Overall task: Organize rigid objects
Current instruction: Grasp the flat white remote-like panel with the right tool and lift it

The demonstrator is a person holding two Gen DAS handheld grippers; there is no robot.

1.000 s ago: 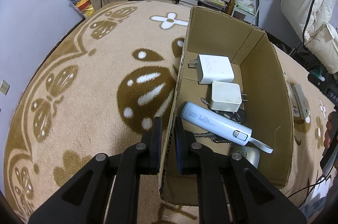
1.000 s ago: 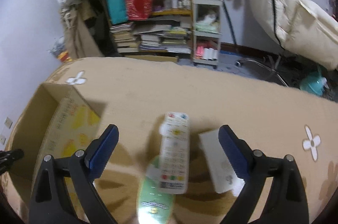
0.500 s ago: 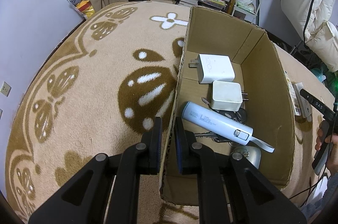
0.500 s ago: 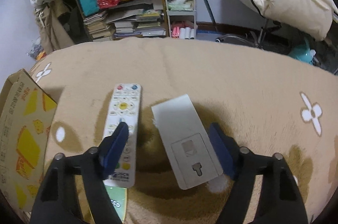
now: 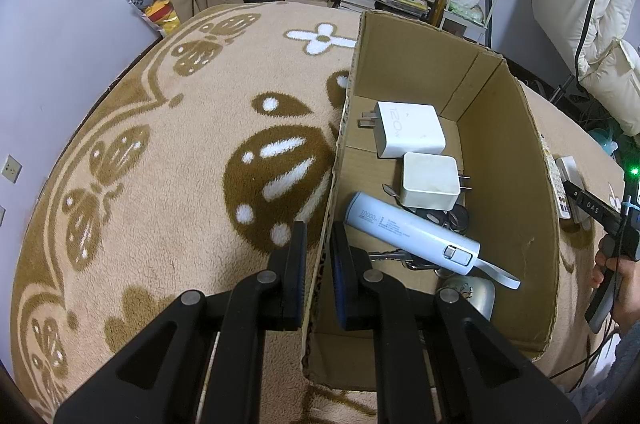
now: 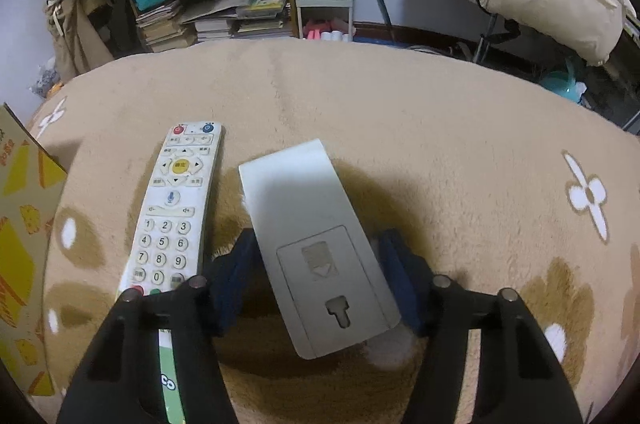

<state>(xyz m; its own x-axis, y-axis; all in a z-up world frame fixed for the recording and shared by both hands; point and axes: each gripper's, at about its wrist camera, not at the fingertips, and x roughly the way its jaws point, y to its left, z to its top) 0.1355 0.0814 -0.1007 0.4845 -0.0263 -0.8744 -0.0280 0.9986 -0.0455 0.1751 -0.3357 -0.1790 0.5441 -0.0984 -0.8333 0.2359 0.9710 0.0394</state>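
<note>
The right gripper (image 6: 316, 282) is straddling the face-down grey remote (image 6: 316, 248), which is lying flat on the tan rug (image 6: 420, 112). The jaws are sitting at middling width, one blue pad on each long edge of the remote near its battery-cover end. The left pad looks to be touching or nearly so; the right pad is showing a sliver of gap, so it is not yet clamping. The remote's long axis is running away from the claw and leaning a little to the upper left, roughly in line with the fingers, so the closing direction is crossing its narrow width. That looks like the right orientation for a pinch.

The white remote (image 6: 172, 208) is lying face-up just beside it on the left, close to parallel, and the left finger is occupying the gap between the two. A green-and-white item (image 6: 170, 380) is poking out under its near end.

The left gripper (image 5: 318, 264) is pinching the near wall of the cardboard box (image 5: 516, 184), jaws narrow, one pad each side. It is well apart from the remotes, so the right side is the nearer one.

Versus half a second ago, the right claw is now lower and centred on the grey remote, with narrower jaws. A second ago it was wide and above the white remote. The left claw and box contents are staying unchanged.
</note>
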